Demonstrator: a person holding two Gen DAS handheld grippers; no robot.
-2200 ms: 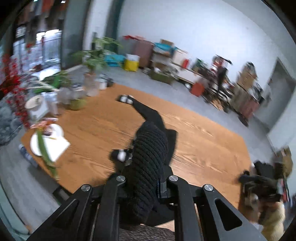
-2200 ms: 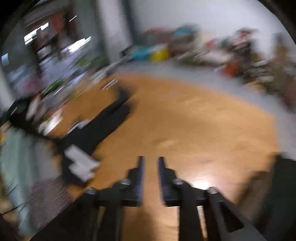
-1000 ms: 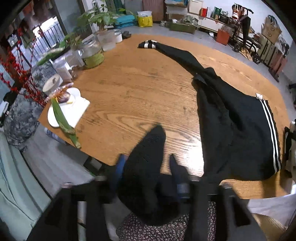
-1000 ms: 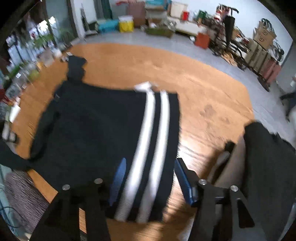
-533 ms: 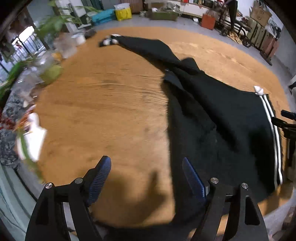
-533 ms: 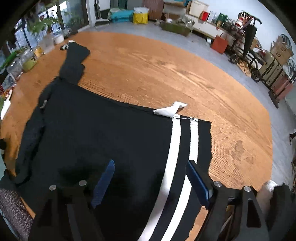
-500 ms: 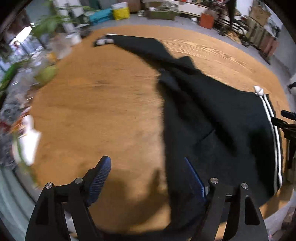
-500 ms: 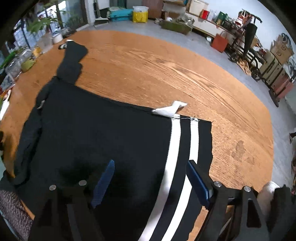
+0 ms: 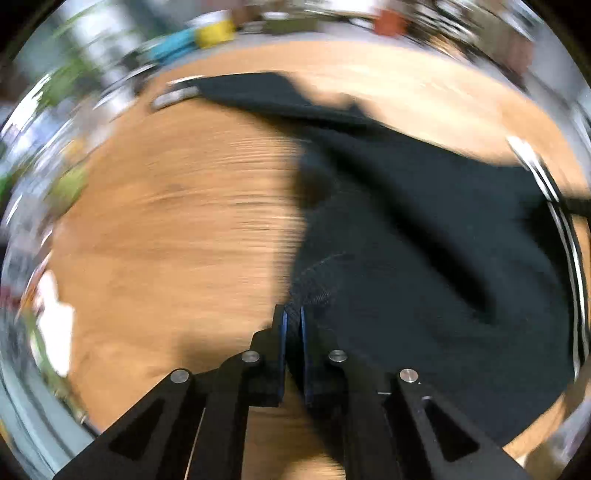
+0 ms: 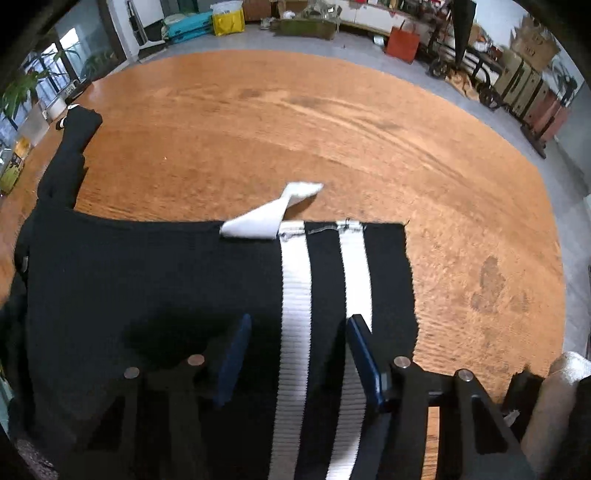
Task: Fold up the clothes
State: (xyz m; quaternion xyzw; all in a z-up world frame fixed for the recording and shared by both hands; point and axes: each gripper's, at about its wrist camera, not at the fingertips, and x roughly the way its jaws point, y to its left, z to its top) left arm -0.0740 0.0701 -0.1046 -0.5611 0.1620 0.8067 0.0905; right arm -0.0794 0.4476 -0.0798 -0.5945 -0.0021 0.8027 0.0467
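Note:
A black knit sweater (image 10: 155,280) with two white stripes (image 10: 295,295) near its hem lies spread on the wooden table (image 10: 295,140). One sleeve (image 10: 70,147) stretches to the far left. My left gripper (image 9: 292,317) is shut on the sweater (image 9: 424,258) at its left edge, black fabric pinched between the pads; this view is motion-blurred. My right gripper (image 10: 297,332) hovers open over the striped hem, its blue-padded fingers (image 10: 236,350) either side of a white stripe. A white label (image 10: 273,214) sticks out at the hem's far edge.
Jars and plants (image 10: 22,147) crowd the table's far left edge. A white plate or paper (image 9: 55,321) lies at the left rim in the left wrist view. Boxes, a yellow bin (image 10: 228,20) and furniture line the room behind. A person's sleeve (image 10: 561,406) shows at the right.
My left gripper was open half a second ago and has shut on the sweater's left edge. The right gripper stays open and has come lower over the striped hem.

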